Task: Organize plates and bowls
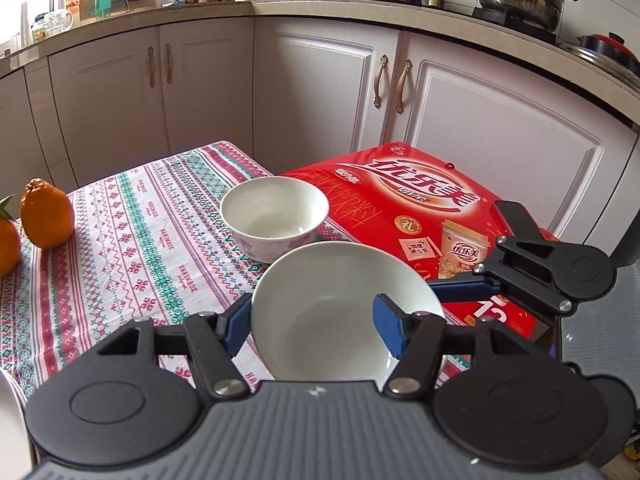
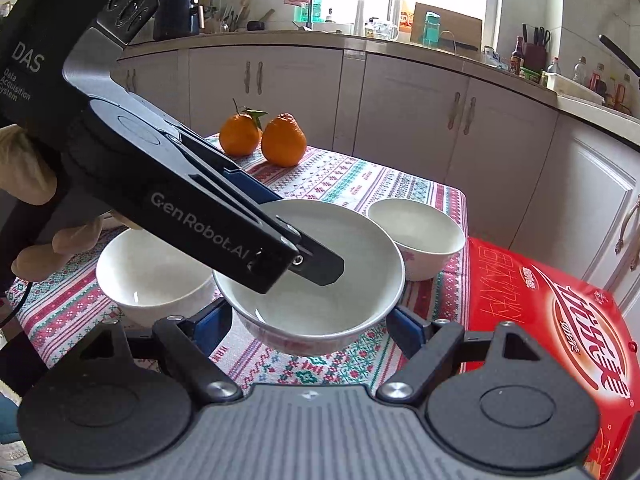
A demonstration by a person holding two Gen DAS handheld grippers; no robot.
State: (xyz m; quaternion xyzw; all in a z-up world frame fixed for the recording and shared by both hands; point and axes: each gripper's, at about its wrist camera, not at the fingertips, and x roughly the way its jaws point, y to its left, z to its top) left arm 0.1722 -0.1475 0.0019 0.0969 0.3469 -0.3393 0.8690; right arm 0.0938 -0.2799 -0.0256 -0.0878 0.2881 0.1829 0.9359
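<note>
My left gripper [image 1: 316, 326] is shut on the rim of a white bowl [image 1: 340, 292], one blue finger outside, one inside, and holds it tilted above the patterned tablecloth [image 1: 132, 240]. In the right wrist view the same bowl [image 2: 340, 272] hangs over the cloth with the left gripper [image 2: 288, 240] clamped on its rim. My right gripper [image 2: 310, 330] is open, its blue fingers [image 2: 408, 332] either side below the bowl, not touching. A second white bowl [image 1: 274, 216] with pink flowers stands behind; it shows in the right wrist view [image 2: 416, 236]. A third white bowl [image 2: 152, 276] stands at the left.
A red drink carton [image 1: 420, 216] lies at the table's right edge, also in the right wrist view [image 2: 552, 312]. Two oranges [image 2: 264, 138] sit at the far side of the table. White kitchen cabinets [image 1: 320, 88] and a cluttered counter stand behind.
</note>
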